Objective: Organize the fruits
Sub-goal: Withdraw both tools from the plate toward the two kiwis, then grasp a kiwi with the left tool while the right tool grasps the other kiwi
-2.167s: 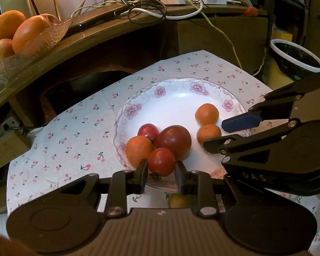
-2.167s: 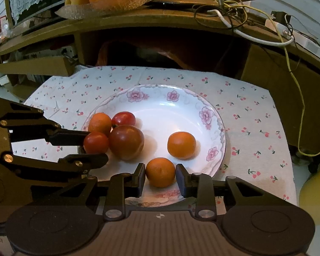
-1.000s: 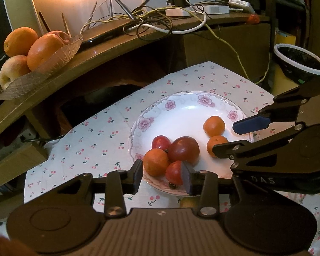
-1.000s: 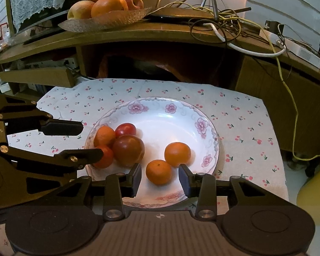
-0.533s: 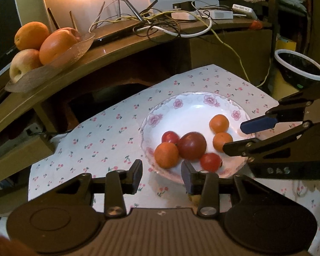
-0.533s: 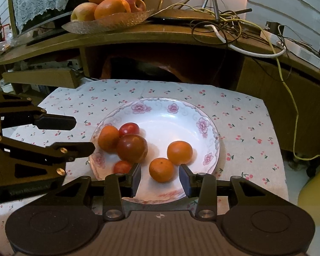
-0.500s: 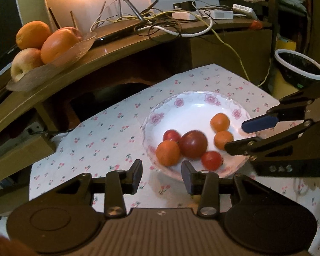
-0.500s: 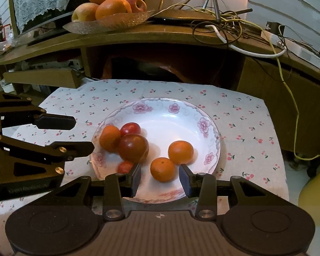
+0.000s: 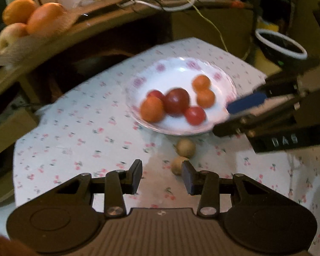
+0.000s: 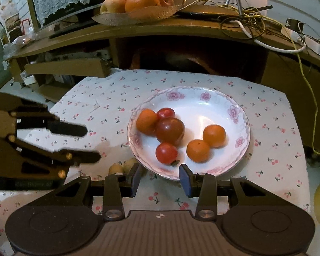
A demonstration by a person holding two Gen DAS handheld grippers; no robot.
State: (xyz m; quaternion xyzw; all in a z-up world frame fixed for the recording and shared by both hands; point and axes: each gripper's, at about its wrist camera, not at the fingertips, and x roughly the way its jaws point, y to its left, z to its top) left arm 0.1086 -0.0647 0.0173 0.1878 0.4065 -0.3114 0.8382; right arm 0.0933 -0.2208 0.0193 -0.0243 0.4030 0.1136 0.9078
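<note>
Both empty now: left gripper (image 9: 161, 176) and right gripper (image 10: 159, 176), jaws narrowly apart, have backed off the floral plate (image 10: 244, 125); two longans (image 9: 185, 147) beside it seem next.

- From the left wrist camera I can read the white letters "DAS" on the black body of the right gripper (image 9: 231, 117); the picture is blurred.
- From the right wrist camera I see faint lettering on the side of the left gripper (image 10: 91, 144), but it is too dim to read.
- I find no other readable text.
</note>
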